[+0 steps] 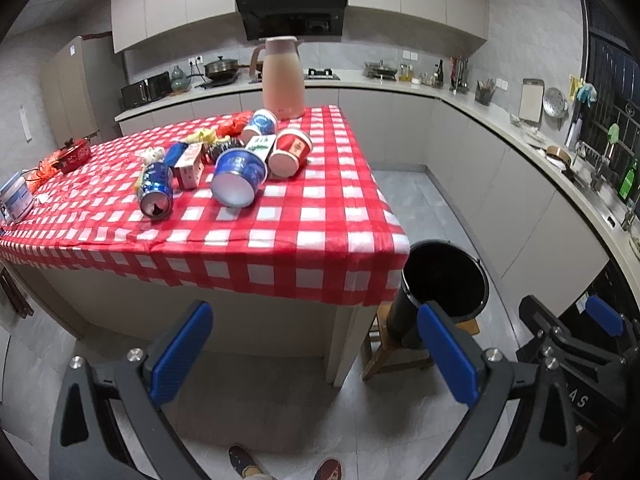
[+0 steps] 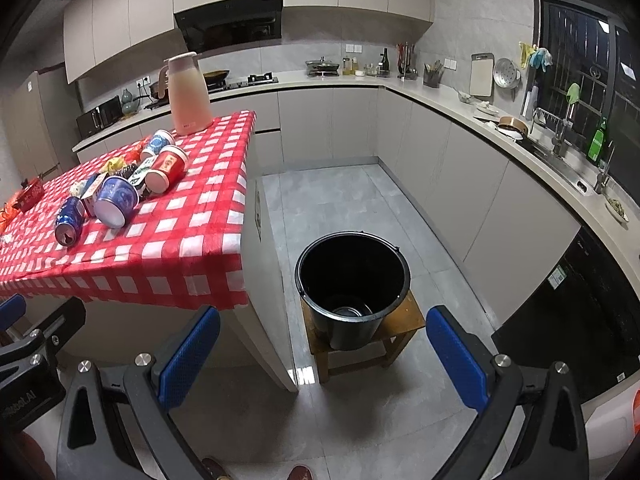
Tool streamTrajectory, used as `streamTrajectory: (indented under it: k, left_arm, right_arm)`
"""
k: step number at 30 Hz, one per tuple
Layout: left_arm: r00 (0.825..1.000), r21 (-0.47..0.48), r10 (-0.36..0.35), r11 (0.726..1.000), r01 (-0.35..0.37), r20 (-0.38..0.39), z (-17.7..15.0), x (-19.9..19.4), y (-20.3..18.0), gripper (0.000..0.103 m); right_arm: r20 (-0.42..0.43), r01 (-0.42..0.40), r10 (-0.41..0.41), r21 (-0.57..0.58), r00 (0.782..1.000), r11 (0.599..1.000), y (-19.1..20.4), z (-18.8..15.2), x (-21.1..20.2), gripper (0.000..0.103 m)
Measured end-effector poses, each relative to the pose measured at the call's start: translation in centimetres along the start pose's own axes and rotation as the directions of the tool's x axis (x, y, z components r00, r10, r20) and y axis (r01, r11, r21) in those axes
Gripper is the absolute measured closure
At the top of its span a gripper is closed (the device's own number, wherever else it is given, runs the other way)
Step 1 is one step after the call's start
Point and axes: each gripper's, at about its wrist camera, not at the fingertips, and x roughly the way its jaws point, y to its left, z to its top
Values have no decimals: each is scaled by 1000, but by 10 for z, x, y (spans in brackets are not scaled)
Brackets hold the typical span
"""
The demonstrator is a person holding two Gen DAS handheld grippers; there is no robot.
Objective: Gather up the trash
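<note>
Trash sits in a loose cluster on the table (image 1: pixel 304 216), which has a red-and-white checked cloth over it. Nearest the table's front edge: a blue can (image 1: pixel 156 190) on its side, open end facing out. Just right of it, a small carton (image 1: pixel 189 167), then a blue bowl (image 1: pixel 239 176) tipped over, rim toward the front. A red cup (image 1: pixel 290 151) lies on its side touching the bowl's right flank. Behind the red cup, a blue-and-white cup (image 1: pixel 260 124), also lying down. Wrappers, yellow and orange, are mixed in behind the bowl; can't resolve them individually.

At the table's far edge stands a pink jug (image 1: pixel 282 78), upright, apart from the pile.

Off the table's right front corner, a black bucket (image 2: pixel 354 288) stands on a low wooden stool (image 2: pixel 404 322). Something round lies at the bucket's bottom, unclear what.

Left gripper (image 1: pixel 316 354): jaws spread wide, nothing between them, hanging short of the table's front edge. Right gripper (image 2: pixel 324 358): jaws also spread, empty, in front of the bucket.
</note>
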Motion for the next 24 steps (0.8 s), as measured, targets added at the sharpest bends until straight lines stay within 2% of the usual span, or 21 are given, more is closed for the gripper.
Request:
streamTrajectory:
  k: [8, 24]
  left_arm:
    - [1000, 5, -5, 1000, 5, 25, 5, 2, 1, 0]
    - [1000, 10, -5, 1000, 5, 17, 9, 9, 3, 0]
  right_arm:
    - [52, 4, -4, -6, 999, 1000, 3, 6, -6, 0]
    - [44, 5, -5, 0, 999, 1000, 2, 7, -2, 0]
